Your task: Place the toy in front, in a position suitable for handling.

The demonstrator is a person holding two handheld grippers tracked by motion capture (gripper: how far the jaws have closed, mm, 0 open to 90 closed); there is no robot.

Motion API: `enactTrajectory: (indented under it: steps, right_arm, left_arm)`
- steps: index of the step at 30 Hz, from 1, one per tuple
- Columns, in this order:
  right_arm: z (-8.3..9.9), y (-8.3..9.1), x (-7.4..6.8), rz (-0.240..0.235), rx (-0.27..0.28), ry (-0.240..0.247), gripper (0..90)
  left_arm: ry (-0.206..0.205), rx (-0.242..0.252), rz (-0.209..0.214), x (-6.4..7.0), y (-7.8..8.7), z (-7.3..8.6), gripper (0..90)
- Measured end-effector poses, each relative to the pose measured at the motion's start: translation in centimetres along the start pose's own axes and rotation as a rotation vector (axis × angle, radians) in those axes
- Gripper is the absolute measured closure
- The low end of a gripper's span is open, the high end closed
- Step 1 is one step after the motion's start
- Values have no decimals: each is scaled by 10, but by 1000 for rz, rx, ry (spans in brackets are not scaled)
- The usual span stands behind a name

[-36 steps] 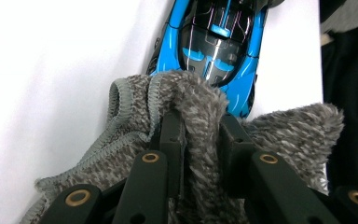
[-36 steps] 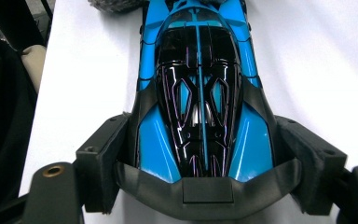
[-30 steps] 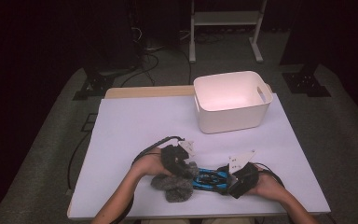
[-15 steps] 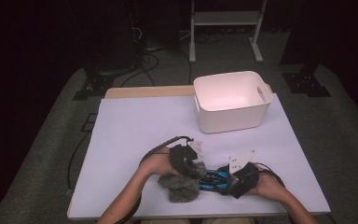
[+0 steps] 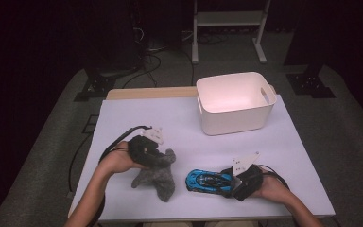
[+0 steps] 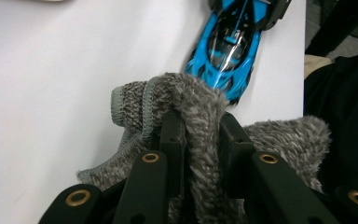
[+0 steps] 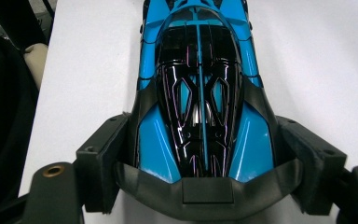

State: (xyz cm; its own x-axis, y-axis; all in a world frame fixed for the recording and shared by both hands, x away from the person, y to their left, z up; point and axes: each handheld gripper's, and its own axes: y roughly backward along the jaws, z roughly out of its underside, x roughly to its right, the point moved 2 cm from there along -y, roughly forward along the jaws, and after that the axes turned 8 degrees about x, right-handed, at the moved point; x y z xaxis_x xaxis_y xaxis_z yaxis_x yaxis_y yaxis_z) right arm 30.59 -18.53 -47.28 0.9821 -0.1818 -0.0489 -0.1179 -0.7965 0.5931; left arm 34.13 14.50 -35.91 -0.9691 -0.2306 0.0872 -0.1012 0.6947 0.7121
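Left claw clamps a fold of grey sock, near counter front edge. Right claw grips blue car at its rear, just right of sock. White bin stands well behind, path unobstructed.

The tabletop lies bare across its middle, from the left edge to the white bin, which stands at the far right and blocks that corner. Near the front edge, the grey fuzzy sock and the blue toy car lie just beside each other with a narrow strip of bare surface between them. The left hand-held gripper is clamped on the sock, and the right hand-held gripper has its jaws around the car's rear, so both forearms take up the front edge.
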Motion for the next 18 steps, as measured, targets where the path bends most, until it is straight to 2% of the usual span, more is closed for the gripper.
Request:
enactTrajectory:
  steps: [3,5,7,8,9,10,14,15,18]
  right_arm:
    - [0,0,0,-1,0,-2,235]
    - [0,0,0,0,0,-5,235]
    - [0,0,0,-1,1,-3,235]
    - [0,0,0,0,2,-3,235]
    - [0,0,0,0,2,-3,235]
    - [0,0,0,1,4,-5,235]
    - [0,0,0,0,6,-6,234]
    - [0,0,0,0,6,-8,234]
    - [0,0,0,1,6,-7,234]
  left_arm:
    - [5,5,-17,0,14,5,751]
    - [17,-6,-54,-1,31,12,751]
    - [19,-10,-66,-2,36,15,751]
    - [32,-20,-96,-3,46,21,750]
    - [32,-20,-96,-3,46,21,750]
    - [43,-38,-119,-6,53,28,750]
    - [63,-62,-147,-10,58,39,750]
    - [81,-69,-159,-14,57,47,749]
    - [106,-73,-159,-21,48,59,749]
